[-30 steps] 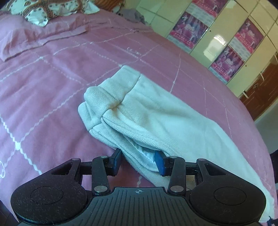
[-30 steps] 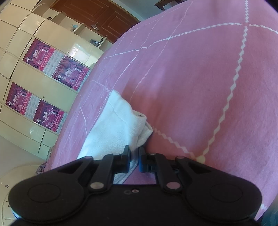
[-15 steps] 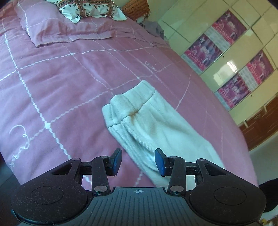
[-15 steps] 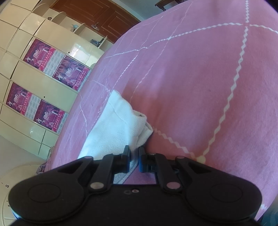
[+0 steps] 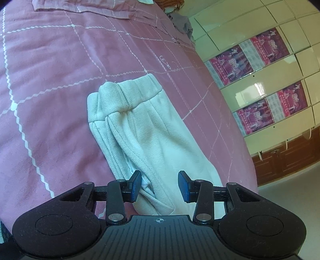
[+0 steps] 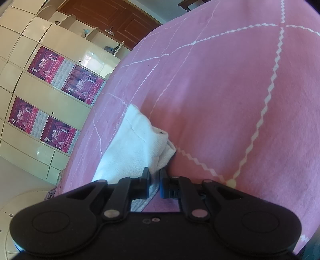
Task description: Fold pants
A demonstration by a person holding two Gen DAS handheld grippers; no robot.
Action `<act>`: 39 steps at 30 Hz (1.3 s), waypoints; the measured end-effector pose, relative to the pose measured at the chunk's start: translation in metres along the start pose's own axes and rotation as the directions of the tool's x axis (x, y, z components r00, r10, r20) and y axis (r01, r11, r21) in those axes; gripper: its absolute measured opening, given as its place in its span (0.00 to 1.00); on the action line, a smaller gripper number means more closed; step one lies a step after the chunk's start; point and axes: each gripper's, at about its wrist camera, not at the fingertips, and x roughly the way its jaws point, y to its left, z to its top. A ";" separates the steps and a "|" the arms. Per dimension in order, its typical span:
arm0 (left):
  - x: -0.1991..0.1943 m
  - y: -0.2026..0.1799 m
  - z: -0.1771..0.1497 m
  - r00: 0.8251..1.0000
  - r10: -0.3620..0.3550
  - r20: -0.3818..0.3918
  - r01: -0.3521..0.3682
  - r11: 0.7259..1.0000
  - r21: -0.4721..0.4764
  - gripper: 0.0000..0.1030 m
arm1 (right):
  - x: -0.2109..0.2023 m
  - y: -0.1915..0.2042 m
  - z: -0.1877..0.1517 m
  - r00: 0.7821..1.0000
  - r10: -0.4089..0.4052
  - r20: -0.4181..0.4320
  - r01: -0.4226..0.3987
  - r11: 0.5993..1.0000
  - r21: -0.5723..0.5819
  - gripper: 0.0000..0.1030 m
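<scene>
The cream-white pants [image 5: 144,128] lie folded lengthwise on the pink bedspread [image 5: 50,84], waistband at the far end. My left gripper [image 5: 159,187] is open and hovers low over the near part of the pants, its blue pads straddling the folded side edge. In the right wrist view the pants [image 6: 134,148] show as a white bunch. My right gripper [image 6: 154,185] is shut on the pants' edge, with cloth pinched between its pads.
A pink pillow [image 5: 84,8] and grey clothes [image 5: 182,24] lie at the bed's far end. Cream cabinets with magenta posters [image 5: 260,88] stand beyond the bed's right edge, also in the right wrist view [image 6: 50,96]. Brown wooden doors [image 6: 120,20] stand behind.
My left gripper, still open, pulled back from the pants and came in again over their near side edge, with its view swung right. My right gripper has held still, shut on the cloth.
</scene>
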 end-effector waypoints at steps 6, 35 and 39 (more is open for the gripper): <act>0.023 0.002 0.004 1.000 -0.027 -0.011 0.026 0.999 -0.043 0.40 | 0.000 0.000 0.000 1.000 0.000 0.000 0.000 1.000 0.000 0.06; 0.029 0.008 0.000 0.999 -0.042 -0.009 0.041 0.995 -0.088 0.40 | 0.000 0.000 0.001 1.000 -0.001 -0.002 0.001 1.000 -0.002 0.06; 0.029 0.007 -0.002 0.999 -0.052 0.015 0.053 0.995 -0.085 0.21 | 0.000 0.000 0.002 1.000 -0.001 -0.002 0.001 1.000 -0.001 0.06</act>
